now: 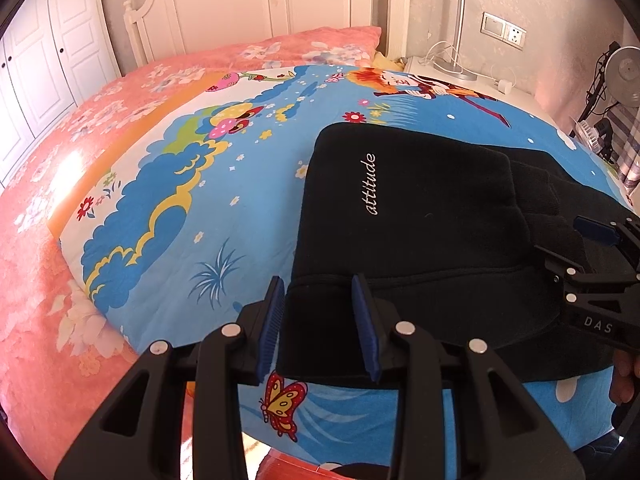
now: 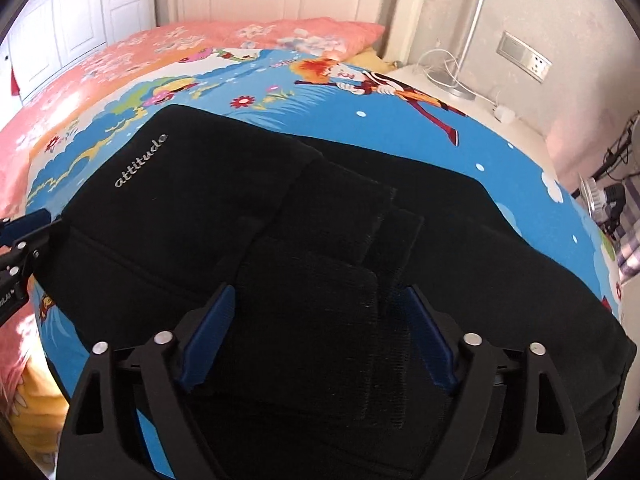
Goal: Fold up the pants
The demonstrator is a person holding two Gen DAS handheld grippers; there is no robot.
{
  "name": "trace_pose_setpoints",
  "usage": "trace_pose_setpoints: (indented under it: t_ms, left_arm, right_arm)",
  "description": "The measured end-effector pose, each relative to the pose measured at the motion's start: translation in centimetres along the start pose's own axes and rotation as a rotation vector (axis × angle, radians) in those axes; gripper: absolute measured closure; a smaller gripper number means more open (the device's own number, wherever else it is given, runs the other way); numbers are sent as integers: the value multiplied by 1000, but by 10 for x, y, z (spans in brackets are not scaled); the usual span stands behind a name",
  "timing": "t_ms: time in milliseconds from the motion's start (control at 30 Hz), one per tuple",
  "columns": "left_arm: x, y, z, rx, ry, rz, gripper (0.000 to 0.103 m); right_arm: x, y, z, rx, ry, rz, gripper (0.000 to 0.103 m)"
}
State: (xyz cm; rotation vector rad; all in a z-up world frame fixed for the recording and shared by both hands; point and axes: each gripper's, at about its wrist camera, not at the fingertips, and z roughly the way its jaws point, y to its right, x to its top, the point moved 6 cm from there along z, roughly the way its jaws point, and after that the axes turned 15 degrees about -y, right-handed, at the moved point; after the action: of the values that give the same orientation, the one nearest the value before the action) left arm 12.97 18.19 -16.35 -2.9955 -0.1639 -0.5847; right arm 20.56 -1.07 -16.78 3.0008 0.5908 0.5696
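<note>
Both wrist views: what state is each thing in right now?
Pants: black, folded over, lying flat on the quilt.
Left gripper: open, fingers straddling the pants' near edge.
Right gripper: open wide over the cuffs.
Quilt: spread on the bed.

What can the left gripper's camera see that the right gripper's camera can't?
Only the left wrist view shows the butterfly printed on the blanket, a fan by the wall, and fingers of the person's hand. Only the right wrist view shows the ribbed cuffs lying between the open right gripper. Both show the black pants with "attitude" on them, the cartoon blanket and the wall socket.
</note>
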Motion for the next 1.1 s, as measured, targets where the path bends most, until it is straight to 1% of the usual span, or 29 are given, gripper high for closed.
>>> trace_pose_setpoints:
  t_ms: [33, 67, 100, 133, 167, 233, 300, 333, 367, 400, 467, 500, 567, 600, 633, 700, 733, 800, 867, 900, 967, 1000, 1067, 1100]
  left_arm:
    - [0, -2, -1, -4, 1, -9, 60]
    - [1, -8, -4, -45, 10, -38, 50]
    - [1, -12, -8, -104, 20, -68, 43]
    - [0, -19, -11, -182, 29, -102, 42]
    - [-1, -27, -11, -241, 30, -131, 42]
    - [-5, -44, -8, -296, 17, -175, 42]
    - [-10, -51, -5, -333, 18, -184, 42]
    - [-11, -51, -6, -366, 26, -182, 42]
    - [-14, -52, -7, -424, 32, -180, 42]
    - [-15, -51, -6, -462, 33, -181, 42]
    - [-16, -51, 0, -515, 34, -196, 41]
    - [-16, -51, 9, -544, 19, -212, 41]
    - [-19, -46, 23, -628, -16, -232, 42]
    - [-21, -43, 27, -661, -26, -236, 46]
    - [-22, -41, 30, -682, -34, -235, 47]
    - [-25, -40, 37, -698, -53, -241, 49]
    - [-26, -41, 39, -733, -58, -259, 49]
    - [-26, -44, 41, -780, -58, -283, 48]
    - [-25, -43, 42, -804, -53, -291, 48]
    - [-25, -43, 43, -814, -51, -295, 47]
    - [-23, -42, 42, -826, -46, -301, 45]
    - [-22, -42, 43, -834, -47, -306, 45]
    - [-21, -42, 44, -850, -47, -317, 45]
    - [-21, -43, 44, -863, -46, -325, 45]
  right_arm:
    - [0, -1, 1, -4, -4, -6, 20]
    - [0, -3, 2, -22, 2, -22, 19]
    - [0, -3, 3, -28, 9, -29, 19]
    - [-1, -3, 4, -21, 12, -26, 18]
    - [-2, -1, 5, -1, 10, -11, 18]
    - [-3, 3, 7, 37, 6, 8, 18]
    - [-3, 4, 8, 47, 7, 9, 17]
    - [-3, 3, 8, 48, 9, 10, 17]
    - [-3, 3, 8, 49, 10, 11, 17]
    - [-4, 3, 8, 50, 11, 13, 17]
    - [-4, 2, 8, 53, 13, 16, 17]
    - [-4, 2, 8, 57, 12, 18, 17]
    - [-4, 5, 9, 79, 2, 32, 17]
    - [-4, 7, 8, 93, -3, 39, 17]
    - [-2, 8, 6, 107, -9, 46, 17]
    - [5, 15, -3, 179, -21, 86, 23]
    - [8, 19, -8, 204, -15, 105, 29]
    - [23, 34, -18, 248, 11, 174, 32]
    - [38, 47, -17, 255, 12, 211, 41]
    - [46, 52, -14, 260, 9, 221, 43]
    - [60, 57, 0, 251, -13, 225, 52]
    - [64, 58, 6, 244, -28, 223, 55]
    - [66, 58, 25, 205, -64, 218, 56]
    - [65, 58, 29, 191, -56, 213, 56]
